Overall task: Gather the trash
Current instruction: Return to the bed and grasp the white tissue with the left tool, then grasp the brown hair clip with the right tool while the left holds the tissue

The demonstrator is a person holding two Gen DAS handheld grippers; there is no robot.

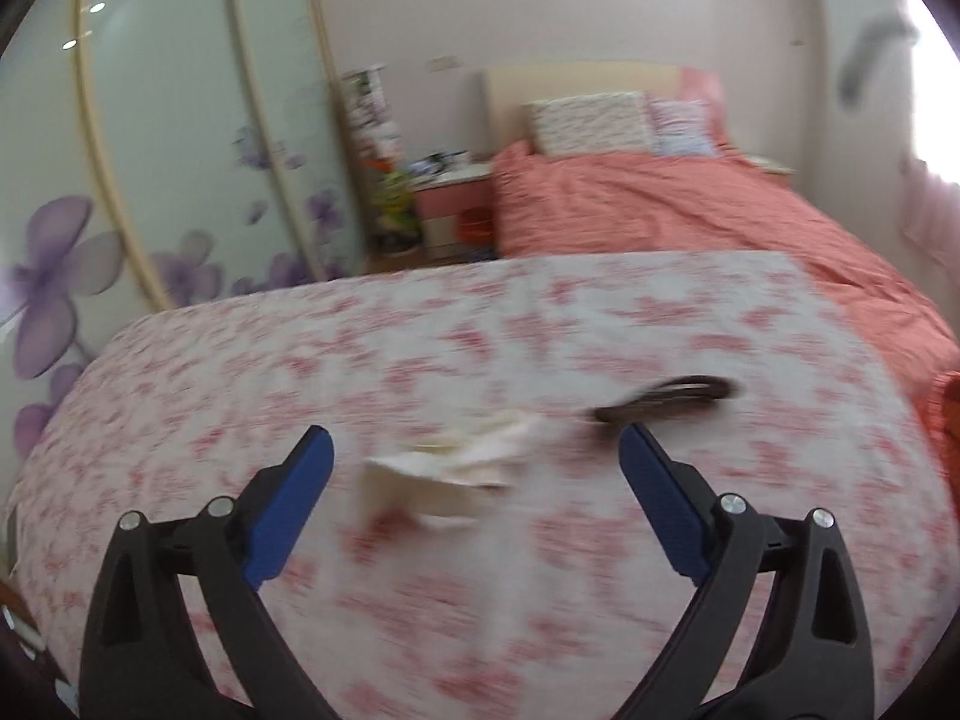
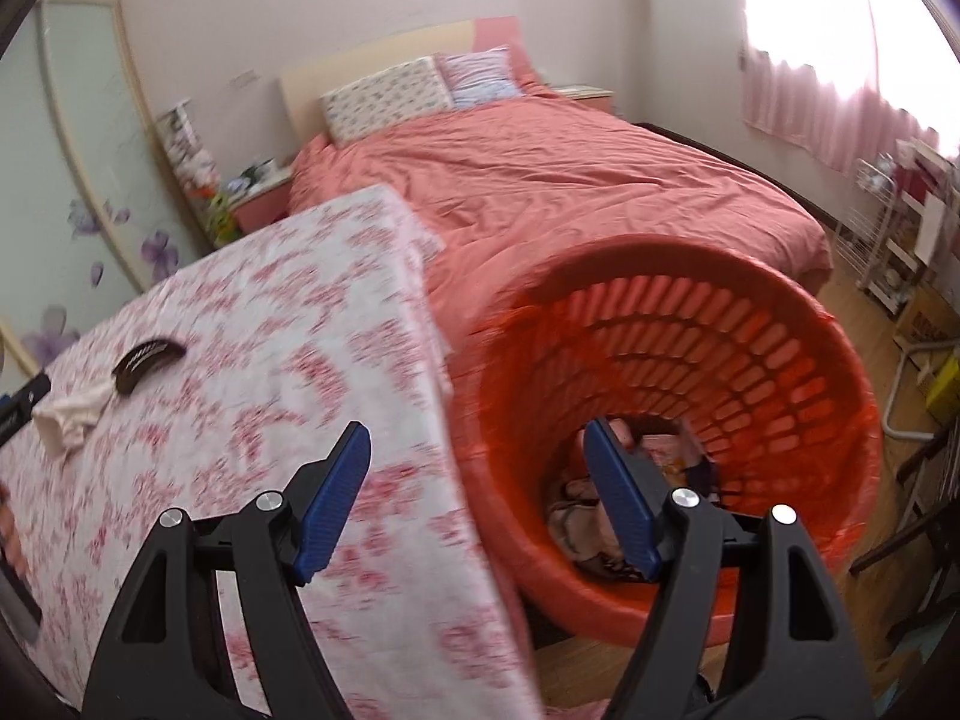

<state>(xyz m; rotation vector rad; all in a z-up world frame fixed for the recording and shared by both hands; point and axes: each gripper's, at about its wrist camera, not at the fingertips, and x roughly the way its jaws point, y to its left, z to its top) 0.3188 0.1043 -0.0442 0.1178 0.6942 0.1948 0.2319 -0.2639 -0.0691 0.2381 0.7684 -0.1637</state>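
the crumpled white tissue lies on the desk, on its white cloth with red flowers. in your left view it sits just in front of your left tongs, about in line with the gap between the two blue pads, but nothing touches it. your left tongs are spread wide and hold nothing. the view is blurry, so the edges of the tissue are hard to make out.

just beside the tissue, to its right and a bit farther back, lies a dark brown hair comb. in your right view one end of it looks like it touches the tissue, but the blur makes it hard to be sure.

your right tongs are open too, not as wide as they could go, and they are empty. they hang over the right edge of the desk, with one blue pad over the cloth and the other over the mouth of the red basket. the basket stands on the floor right next to the desk. it has holes all around its wall, and some soft, crumpled things lie at its bottom.

behind the desk and the basket is a bed with a pink-red cover and two pillows. a wardrobe with purple flowers stands on the left.
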